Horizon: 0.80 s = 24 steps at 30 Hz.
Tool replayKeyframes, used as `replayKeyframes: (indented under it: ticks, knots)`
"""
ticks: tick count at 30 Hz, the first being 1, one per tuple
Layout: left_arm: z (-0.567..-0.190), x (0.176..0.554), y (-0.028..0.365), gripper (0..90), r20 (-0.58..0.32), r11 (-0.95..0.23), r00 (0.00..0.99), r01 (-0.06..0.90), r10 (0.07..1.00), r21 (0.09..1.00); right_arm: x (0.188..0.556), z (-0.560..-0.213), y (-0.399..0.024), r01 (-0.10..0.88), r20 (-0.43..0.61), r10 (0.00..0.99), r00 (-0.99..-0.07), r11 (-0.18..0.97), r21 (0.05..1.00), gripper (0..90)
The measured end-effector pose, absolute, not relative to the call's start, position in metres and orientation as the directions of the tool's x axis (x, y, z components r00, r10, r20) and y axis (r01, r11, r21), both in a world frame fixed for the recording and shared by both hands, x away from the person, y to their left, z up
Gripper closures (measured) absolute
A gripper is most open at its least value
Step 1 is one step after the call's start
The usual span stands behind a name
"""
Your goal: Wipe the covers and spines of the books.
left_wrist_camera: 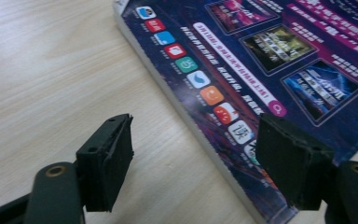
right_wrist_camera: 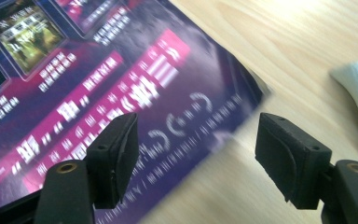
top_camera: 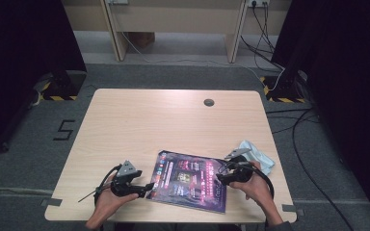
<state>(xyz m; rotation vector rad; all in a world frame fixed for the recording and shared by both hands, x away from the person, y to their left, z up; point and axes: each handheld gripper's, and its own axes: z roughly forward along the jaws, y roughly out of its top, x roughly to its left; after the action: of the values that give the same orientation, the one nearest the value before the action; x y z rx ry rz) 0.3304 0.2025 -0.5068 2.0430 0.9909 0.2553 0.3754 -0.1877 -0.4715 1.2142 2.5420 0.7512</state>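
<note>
Pale wood-grain table point(top_camera: 139, 120) stands on grey carpet, with dark curtains at both sides of the frame and a person's forearms entering from the bottom edge of the high view.

At lower left, the left gripper point(top_camera: 147, 187) rests in the person's hand, its tips just at the left edge of a magazine point(top_camera: 190, 179). In the left gripper view, its two black jaws stand wide apart with nothing pressed between them: the left-hand jaw hangs over bare wood, the right-hand jaw over the magazine's point(left_wrist_camera: 261, 70) glossy purple cover, so the thick page edge runs between them. At lower right of the high view, the right gripper point(top_camera: 220, 179) sits over the magazine's right edge, jaws likewise wide and holding nothing. Its own view shows the cover point(right_wrist_camera: 98, 84) under the left-hand jaw and bare wood under the right-hand jaw.

The magazine lies flat and closed near the table's front edge, slightly turned. It looks light, floppy and slick; a pinch on a page corner or a side edge seems the likeliest hold, and a thin grip could slip or crease.

Beyond the right gripper lies a crumpled pale cloth point(top_camera: 257, 154), close to the magazine's far right corner.
</note>
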Motion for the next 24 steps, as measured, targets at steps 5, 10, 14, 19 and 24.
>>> replayKeyframes:
  ticks: [5,10,14,19,24]
  knots:
    - [-0.508,0.328,0.199,30.6,-0.163,-0.362,0.69,0.548,0.705,0.754,0.373,-0.473,-0.192,0.672,0.044,0.775,-0.631,0.517,0.53,32.1]
    - [-0.508,0.327,0.196,32.6,-0.166,-0.38,0.705,0.548,0.69,0.746,0.373,-0.481,-0.186,0.677,0.058,0.763,-0.643,0.532,0.508,32.6]
    - [-0.509,0.327,0.194,33.8,-0.169,-0.398,0.722,0.543,0.671,0.739,0.373,-0.484,-0.183,0.683,0.06,0.762,-0.644,0.539,0.492,31.2]
    - [-0.512,0.325,0.188,35.7,-0.165,-0.432,0.747,0.533,0.644,0.727,0.374,-0.484,-0.18,0.657,0.026,0.75,-0.661,0.563,0.501,30.6]
    - [-0.512,0.324,0.187,35.5,-0.161,-0.44,0.749,0.532,0.643,0.724,0.377,-0.485,-0.175,0.639,-0.007,0.744,-0.668,0.579,0.506,30.6]
